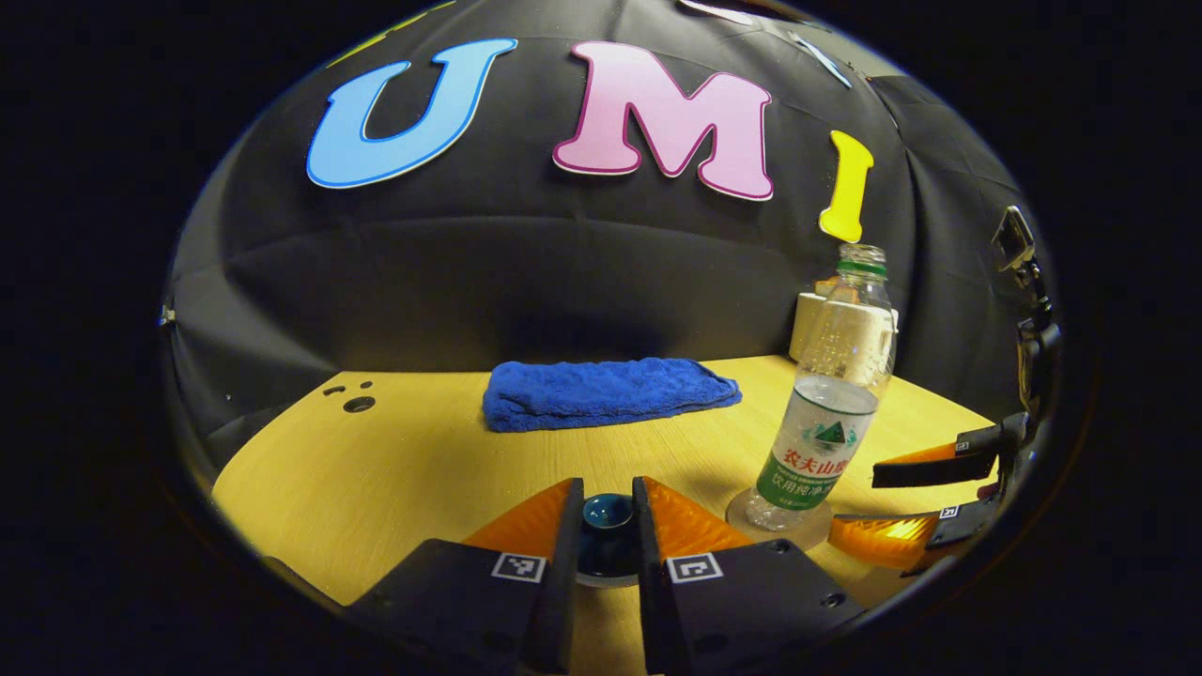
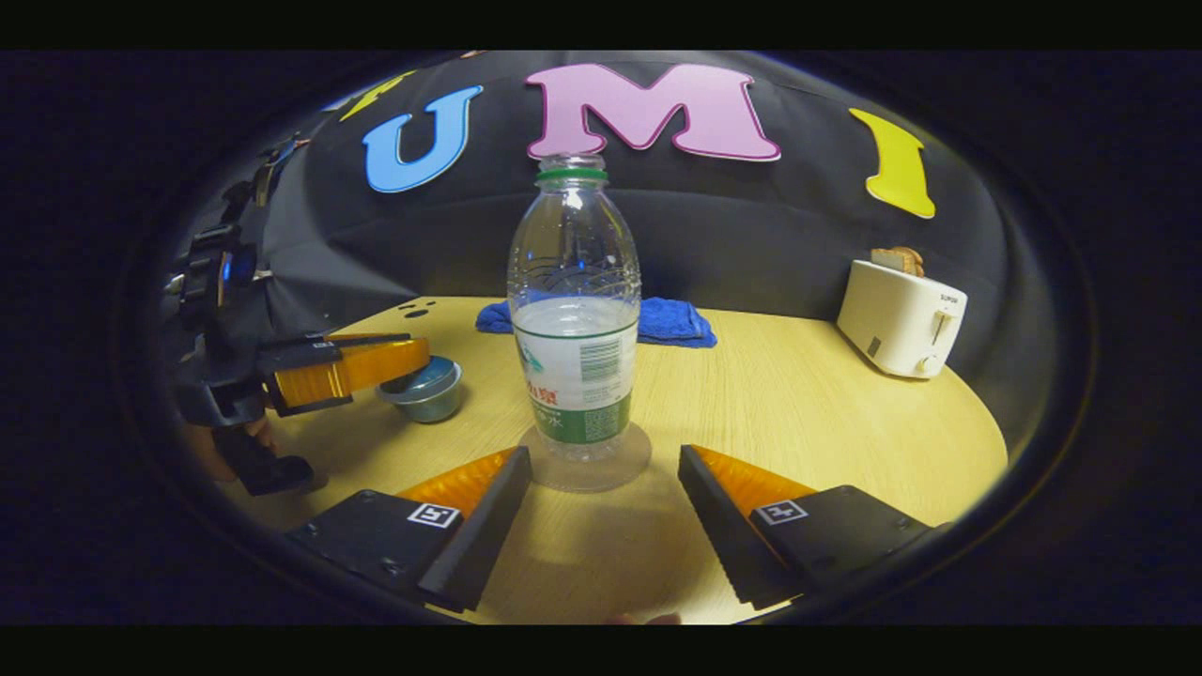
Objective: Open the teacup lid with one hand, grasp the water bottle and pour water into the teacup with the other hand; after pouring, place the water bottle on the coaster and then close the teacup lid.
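In the left gripper view, the left gripper point(image 1: 607, 526) sat low over the table point(image 1: 394, 469), its two fingers drawn close on either side of the dark blue lid point(image 1: 607, 522) of the teacup. Both fingers appeared to press the lid's knob, so the jaws were clenched on the lid. In the right gripper view that gripper point(image 2: 376, 366) reached in from the left, its orange fingers over the teacup point(image 2: 427, 390), a small blue-grey bowl standing on the table left of the bottle; whether the lid was lifted clear of the cup could not be told.

The bottle point(image 2: 574, 319) stood upright, uncapped, with a green neck ring and about half full of water, on a clear round coaster point(image 2: 587, 465). In the left gripper view it point(image 1: 826, 413) rose to the right of the left gripper, on the coaster point(image 1: 779, 524).

The right gripper point(image 2: 601, 507) was released: its fingers were spread wide, one on each side of the coaster, just short of the bottle and not touching it. In the left gripper view it point(image 1: 901, 507) came in from the right edge, near the bottle's base.

A folded blue towel point(image 1: 606, 394) lay at the far side of the table, and a white toaster point(image 2: 900, 319) stood at the far right.
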`<state>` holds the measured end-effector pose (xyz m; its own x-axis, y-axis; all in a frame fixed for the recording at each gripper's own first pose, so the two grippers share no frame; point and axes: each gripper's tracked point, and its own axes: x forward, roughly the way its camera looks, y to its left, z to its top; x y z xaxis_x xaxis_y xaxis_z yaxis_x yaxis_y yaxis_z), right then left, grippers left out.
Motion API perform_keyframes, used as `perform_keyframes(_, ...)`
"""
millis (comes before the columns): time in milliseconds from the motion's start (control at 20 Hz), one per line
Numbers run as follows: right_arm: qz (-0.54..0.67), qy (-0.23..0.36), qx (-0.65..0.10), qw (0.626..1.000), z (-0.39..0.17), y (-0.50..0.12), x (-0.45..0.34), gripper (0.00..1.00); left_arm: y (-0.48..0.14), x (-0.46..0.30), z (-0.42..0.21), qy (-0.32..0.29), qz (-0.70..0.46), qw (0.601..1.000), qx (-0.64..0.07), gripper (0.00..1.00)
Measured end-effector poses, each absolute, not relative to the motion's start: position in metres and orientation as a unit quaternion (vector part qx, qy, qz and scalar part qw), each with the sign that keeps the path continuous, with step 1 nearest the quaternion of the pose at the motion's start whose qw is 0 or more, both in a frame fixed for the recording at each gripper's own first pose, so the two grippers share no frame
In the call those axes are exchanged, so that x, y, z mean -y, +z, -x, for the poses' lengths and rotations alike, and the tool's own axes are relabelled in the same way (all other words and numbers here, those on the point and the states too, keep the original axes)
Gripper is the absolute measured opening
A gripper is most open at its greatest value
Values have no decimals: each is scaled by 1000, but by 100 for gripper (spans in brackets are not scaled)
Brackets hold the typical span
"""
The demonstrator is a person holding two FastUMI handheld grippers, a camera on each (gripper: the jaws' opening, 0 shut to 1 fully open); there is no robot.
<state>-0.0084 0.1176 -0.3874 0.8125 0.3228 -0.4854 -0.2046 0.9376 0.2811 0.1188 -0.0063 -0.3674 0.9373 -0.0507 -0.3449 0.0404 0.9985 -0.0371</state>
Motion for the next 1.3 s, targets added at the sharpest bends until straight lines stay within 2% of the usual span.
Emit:
perform_keyframes(50, -110, 139, -273, 945, 8, -388, -117, 98, -370, 7, -119, -23, 13, 984, -178, 29)
perform_keyframes(150, -111, 137, -272, 946, 6, -386, -116, 100, -372, 6, -120, -24, 7, 984, -177, 33)
perform_keyframes(250, -110, 135, -271, 947, 6, -385, -116, 98, -372, 7, -120, -25, -1, 984, -176, 36)
perform_keyframes(300, -111, 135, -271, 947, 6, -385, -116, 100, -373, 7, -120, -24, -6, 984, -175, 33)
perform_keyframes(400, -114, 134, -268, 947, 5, -382, -117, 100, -374, 6, -119, -23, -11, 984, -176, 35)
perform_keyframes(450, -114, 133, -266, 948, 4, -381, -117, 100, -373, 7, -119, -21, -10, 984, -176, 31)
perform_keyframes(500, -114, 133, -265, 948, 4, -379, -117, 98, -374, 7, -119, -22, -8, 984, -176, 40)
perform_keyframes(550, -115, 133, -262, 949, 4, -376, -117, 98, -374, 7, -117, -22, -3, 984, -178, 40)
perform_keyframes(600, -114, 133, -260, 950, 3, -374, -117, 100, -375, 8, -115, -24, 3, 983, -180, 55)
perform_keyframes(650, -113, 133, -257, 951, 3, -370, -115, 98, -374, 10, -113, -25, 9, 983, -181, 55)
perform_keyframes(750, -108, 132, -250, 953, 2, -361, -112, 97, -367, 10, -108, -21, 20, 984, -177, 73)
perform_keyframes(850, -105, 130, -240, 956, 2, -349, -107, 97, -359, 10, -101, -16, 31, 984, -174, 80)
perform_keyframes(900, -105, 128, -234, 958, 1, -341, -105, 98, -355, 10, -97, -12, 34, 984, -177, 88)
perform_keyframes(1000, -109, 125, -222, 961, -2, -320, -99, 97, -342, 8, -86, -5, 35, 983, -179, 92)
perform_keyframes(1200, -118, 118, -189, 968, -6, -264, -83, 98, -299, 1, -70, 11, 35, 984, -176, 94)
perform_keyframes(1300, -120, 112, -172, 971, -10, -232, -73, 97, -270, -1, -64, 17, 36, 985, -171, 92)
